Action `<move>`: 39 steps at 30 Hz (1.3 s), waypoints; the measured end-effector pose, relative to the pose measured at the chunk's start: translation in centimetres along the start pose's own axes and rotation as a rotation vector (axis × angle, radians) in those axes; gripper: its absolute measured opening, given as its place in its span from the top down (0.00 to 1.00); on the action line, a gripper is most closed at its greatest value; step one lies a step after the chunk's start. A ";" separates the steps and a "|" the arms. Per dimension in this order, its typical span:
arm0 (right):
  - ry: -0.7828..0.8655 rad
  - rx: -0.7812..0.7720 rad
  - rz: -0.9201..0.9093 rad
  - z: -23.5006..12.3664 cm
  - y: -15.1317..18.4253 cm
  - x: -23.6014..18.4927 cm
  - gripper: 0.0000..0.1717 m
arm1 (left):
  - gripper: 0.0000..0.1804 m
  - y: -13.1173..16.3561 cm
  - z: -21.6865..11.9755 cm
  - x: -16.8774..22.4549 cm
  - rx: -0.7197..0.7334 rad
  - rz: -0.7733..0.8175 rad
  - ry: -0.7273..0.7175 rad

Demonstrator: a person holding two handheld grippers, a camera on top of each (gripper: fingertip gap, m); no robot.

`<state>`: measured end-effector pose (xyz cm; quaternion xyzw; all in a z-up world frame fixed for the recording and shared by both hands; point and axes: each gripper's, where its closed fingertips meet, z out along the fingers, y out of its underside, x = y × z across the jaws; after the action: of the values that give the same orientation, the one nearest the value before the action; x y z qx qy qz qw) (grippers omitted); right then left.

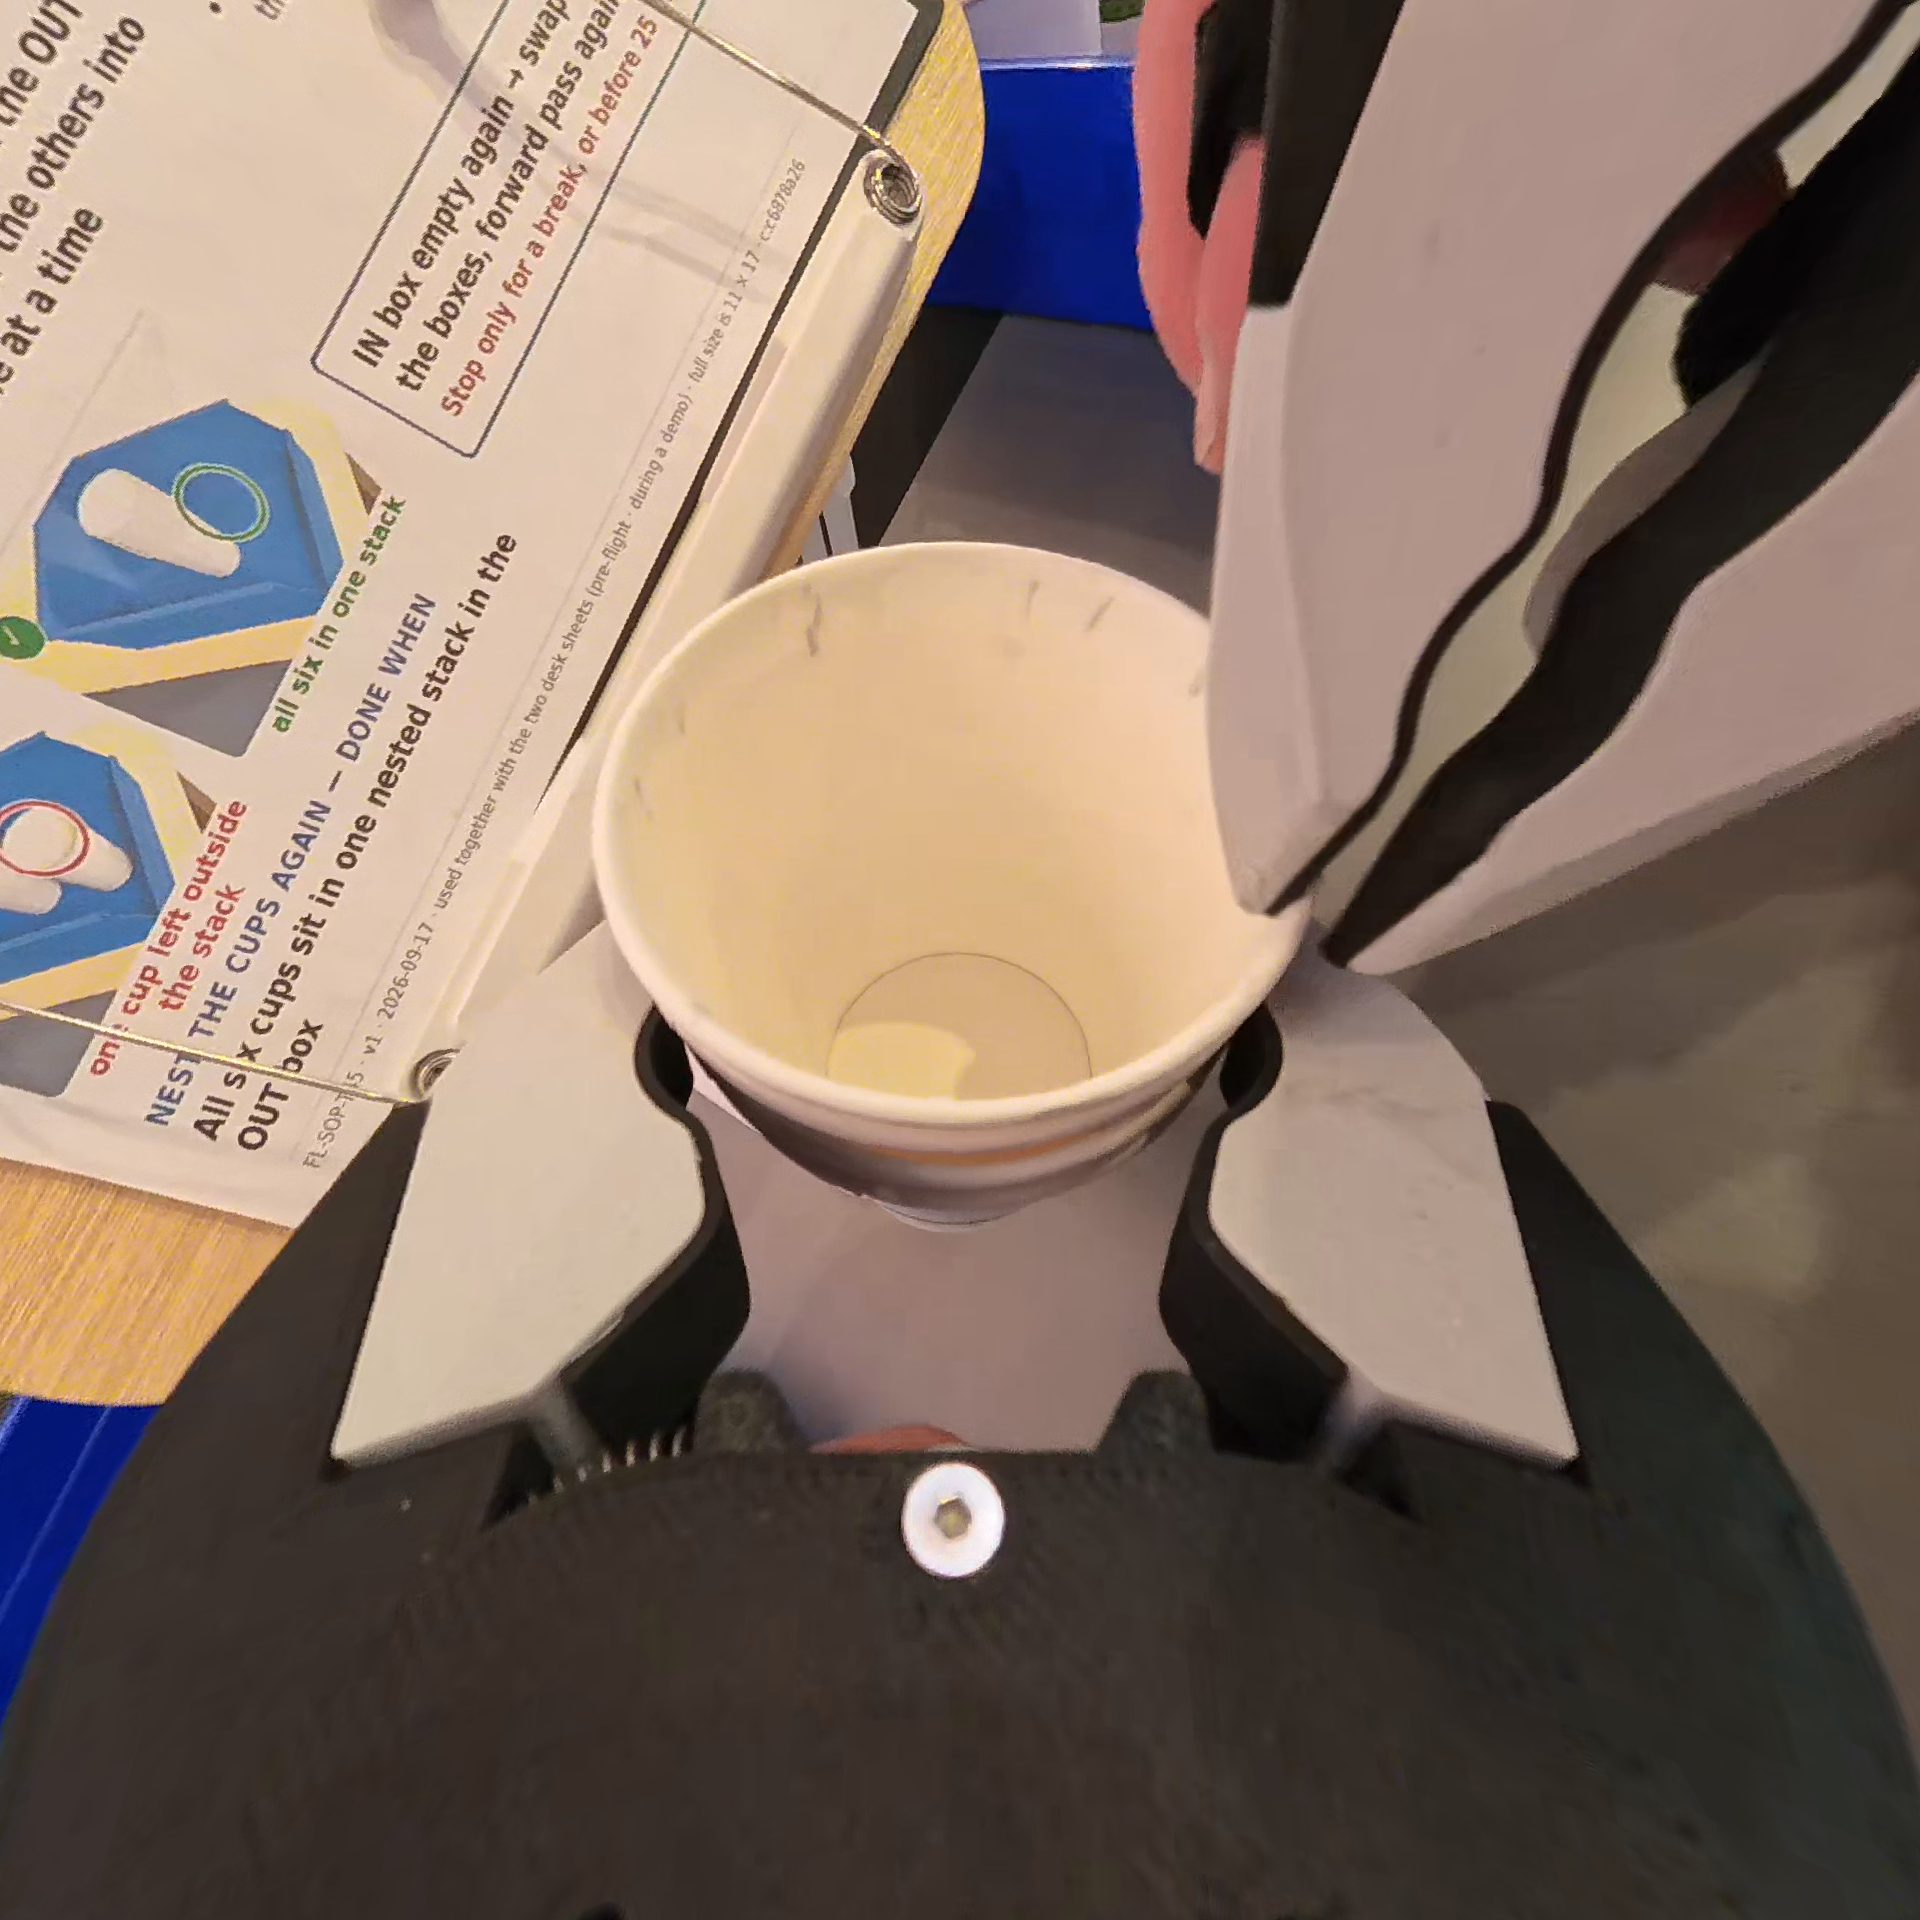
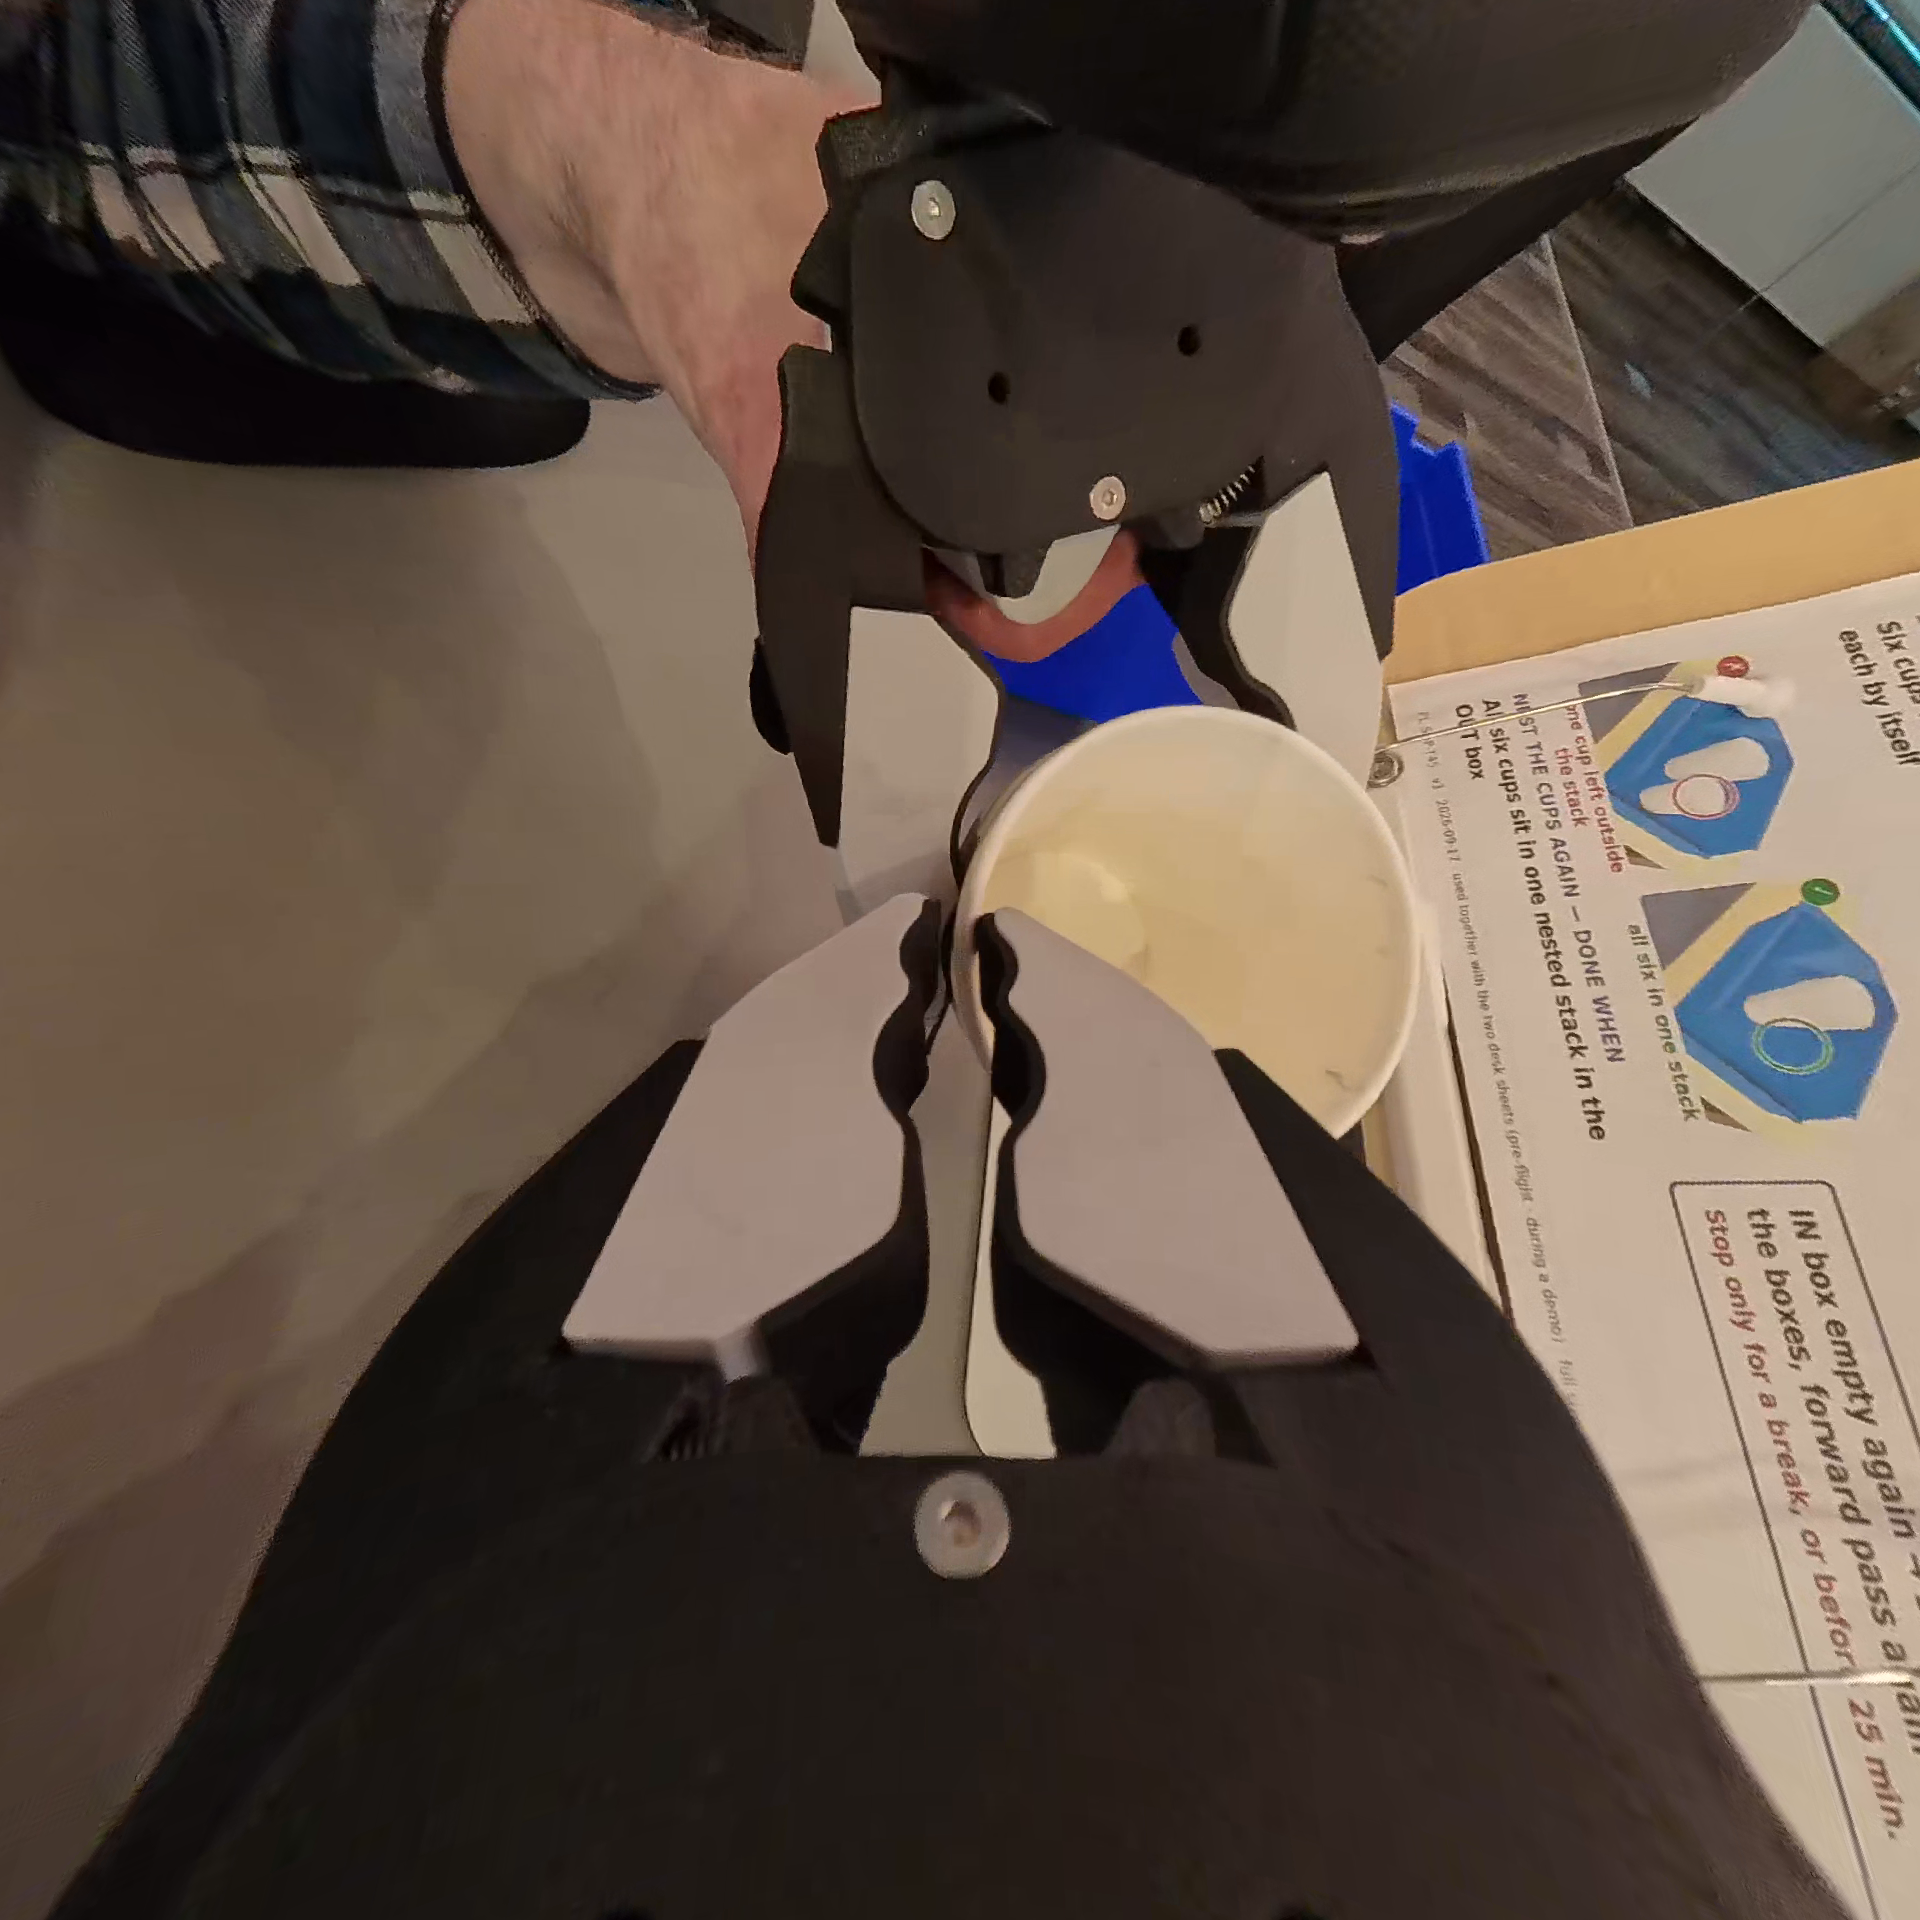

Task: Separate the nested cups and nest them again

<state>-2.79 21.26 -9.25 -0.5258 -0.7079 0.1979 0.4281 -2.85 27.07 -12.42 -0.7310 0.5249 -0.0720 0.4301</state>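
Left tool: fingers spread to either side of a nested stack of white paper cups, black pads pressed against the stack just below the rims; the stack is carried open end toward the camera, clear of the table. Several stepped rims show under the top rim. Inside of the top cup is cream-coloured with faint dark scuffs near the lip.

Right tool: fingers nearly pressed together, pinching the wall of the topmost cup at its rim, one finger inside the cup, the other finger outside. In the left wrist view the same tool comes in from the upper right and bites the rim on that side.

Hand: grips the left tool from behind; plaid sleeve at the wrist.

Instruction sheet: printed, with pictures of blue trays, lying on a light wooden board just beside the cups, held down by thin wires.

Blue bin: beyond the board, partly hidden.

Table: plain grey, beneath both tools.
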 end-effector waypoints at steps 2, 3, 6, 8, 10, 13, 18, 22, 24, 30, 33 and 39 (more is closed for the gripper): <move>0.006 -0.007 -0.003 0.0 0.2 0.1 0.98 | 0.44 0.0 0.0 0.0 -0.004 0.004 -0.004; 0.006 -0.006 -0.005 0.1 0.2 0.1 0.98 | 0.44 0.1 0.1 0.0 -0.005 0.006 -0.003; 0.010 -0.003 -0.008 -0.1 0.0 0.2 0.98 | 0.44 0.1 0.0 0.0 -0.003 0.004 0.002; 0.019 0.018 -0.007 -0.5 -0.4 0.3 0.98 | 0.44 0.0 -0.1 0.0 0.001 0.000 0.001; 0.043 0.042 -0.010 -1.3 -0.9 0.8 0.98 | 0.44 0.1 -0.1 -0.1 -0.004 0.000 -0.002; 0.090 0.093 0.000 -3.5 -2.0 1.7 0.99 | 0.44 0.2 -0.2 -0.3 -0.005 -0.003 -0.009; 0.220 0.174 0.014 -9.4 -3.4 4.0 0.99 | 0.44 0.2 -0.3 -0.8 -0.003 -0.010 -0.023; 0.389 0.176 0.028 -15.8 -3.0 6.1 0.99 | 0.44 0.2 -0.4 -1.1 0.002 -0.019 -0.027; 0.476 0.143 0.049 -18.9 -2.0 7.0 0.99 | 0.44 0.2 -0.4 -1.1 0.002 -0.019 -0.027; 0.748 -0.163 0.170 -26.6 5.0 9.4 0.99 | 0.44 0.2 -0.4 -1.0 0.001 -0.018 -0.028; 0.758 -0.299 0.256 -27.8 9.1 9.8 0.98 | 0.44 0.2 -0.4 -1.0 0.002 -0.019 -0.026; 0.566 -0.482 0.395 -25.0 16.7 9.4 0.98 | 0.44 0.2 -0.4 -1.0 0.004 -0.020 -0.026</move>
<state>26.44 31.73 -3.82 -0.7700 -0.4742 -0.0472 0.4243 -3.66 27.66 -11.93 -0.7362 0.5119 -0.0677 0.4375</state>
